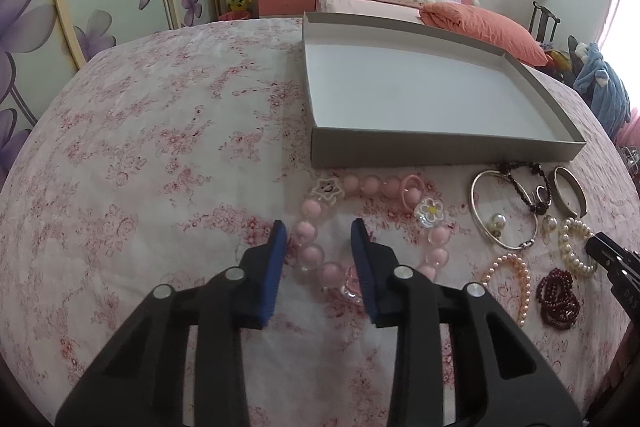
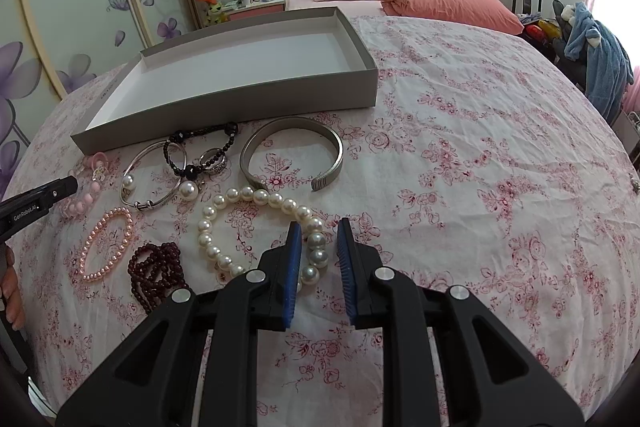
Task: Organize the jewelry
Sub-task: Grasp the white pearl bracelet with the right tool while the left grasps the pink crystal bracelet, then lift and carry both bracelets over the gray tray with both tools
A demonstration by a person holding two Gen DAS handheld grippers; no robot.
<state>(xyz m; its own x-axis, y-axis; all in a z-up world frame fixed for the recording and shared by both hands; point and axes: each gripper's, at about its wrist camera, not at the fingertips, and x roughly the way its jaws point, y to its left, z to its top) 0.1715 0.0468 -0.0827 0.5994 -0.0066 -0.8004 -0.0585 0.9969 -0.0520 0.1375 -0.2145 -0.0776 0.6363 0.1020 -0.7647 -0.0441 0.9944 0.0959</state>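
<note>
Fig.: grey box (image 1: 436,147) empty on floral cloth (image 1: 160,147); jewelry lies just in front of it. Pink bead necklace (image 1: 312,251): light, floppy, beads slippery; left gripper (image 1: 320,235) half-open astride one strand, not pinching. White pearl bracelet (image 2: 256,203): right gripper (image 2: 318,239) narrow round its beads, contact unclear. Best pinch across one bead

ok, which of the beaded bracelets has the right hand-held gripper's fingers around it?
The white pearl bracelet: a few of its largest pearls sit between the right hand-held gripper fingers. The small pink pearl bracelet and dark red bead bracelet lie apart, to its left.
</note>
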